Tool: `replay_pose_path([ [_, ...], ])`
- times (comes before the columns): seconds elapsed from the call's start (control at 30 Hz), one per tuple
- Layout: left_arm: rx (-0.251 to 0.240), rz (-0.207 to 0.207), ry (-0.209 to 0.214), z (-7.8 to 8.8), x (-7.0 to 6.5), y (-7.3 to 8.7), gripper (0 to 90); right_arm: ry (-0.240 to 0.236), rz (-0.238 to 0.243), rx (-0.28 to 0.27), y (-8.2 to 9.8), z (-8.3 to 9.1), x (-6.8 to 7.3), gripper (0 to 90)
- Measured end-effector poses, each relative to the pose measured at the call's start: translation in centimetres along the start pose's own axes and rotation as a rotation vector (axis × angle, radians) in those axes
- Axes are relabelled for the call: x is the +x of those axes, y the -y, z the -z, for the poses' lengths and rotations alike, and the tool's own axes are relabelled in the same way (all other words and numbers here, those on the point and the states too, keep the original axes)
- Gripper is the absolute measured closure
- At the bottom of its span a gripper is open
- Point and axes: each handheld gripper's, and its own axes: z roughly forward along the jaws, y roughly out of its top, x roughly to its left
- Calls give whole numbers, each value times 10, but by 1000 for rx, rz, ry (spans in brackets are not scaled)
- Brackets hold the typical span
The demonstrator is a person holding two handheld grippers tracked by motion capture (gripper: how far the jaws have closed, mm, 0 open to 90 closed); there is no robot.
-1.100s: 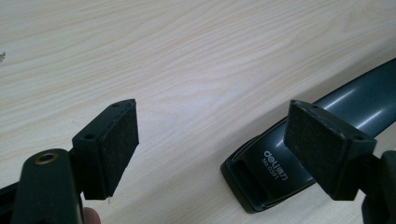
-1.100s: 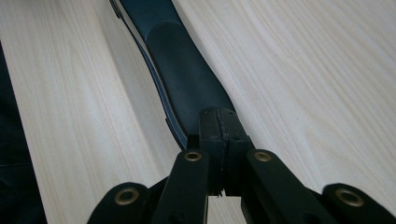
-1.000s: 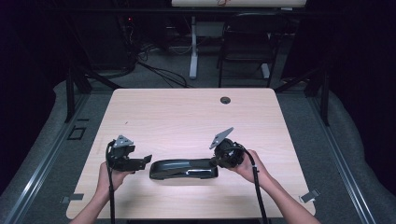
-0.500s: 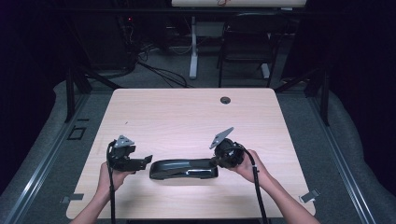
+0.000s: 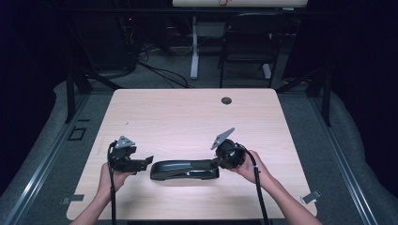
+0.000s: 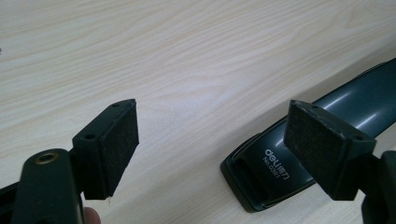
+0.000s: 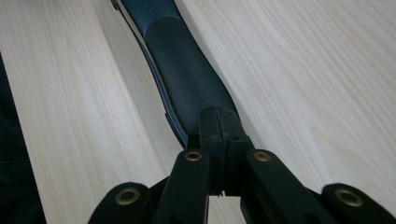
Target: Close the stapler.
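Gleaming curved dark plastic stapler

High view looks down, gripper views close, all sharing the stapler

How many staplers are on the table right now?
1. The stapler lies near the table's front edge, between the left gripper and the right gripper.

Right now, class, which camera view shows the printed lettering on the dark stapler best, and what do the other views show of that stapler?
The left gripper view: the stapler lies close, its white lettering sharp between open jaws. The high view shows the whole stapler on the table, lettering too small. The right gripper view shows its curved top beyond shut jaws.
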Motion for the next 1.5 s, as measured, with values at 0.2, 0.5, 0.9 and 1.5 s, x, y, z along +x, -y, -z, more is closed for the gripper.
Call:
replay_pose_path([
  [0.2, -1, -1, 3, 0, 0, 0, 183, 16, 16, 4, -1, 0, 3, 900],
  [0.5, 2, -4, 11, 1, 0, 0, 183, 64, 37, -61, -6, 14, 10, 886],
  [0.9, 1, 1, 6, 1, 0, 0, 180, 87, 31, -114, -10, 17, 14, 848],
  [1.5, 8, 15, -10, 1, 2, 0, 166, 125, -71, -235, -5, 48, 2, 385],
])
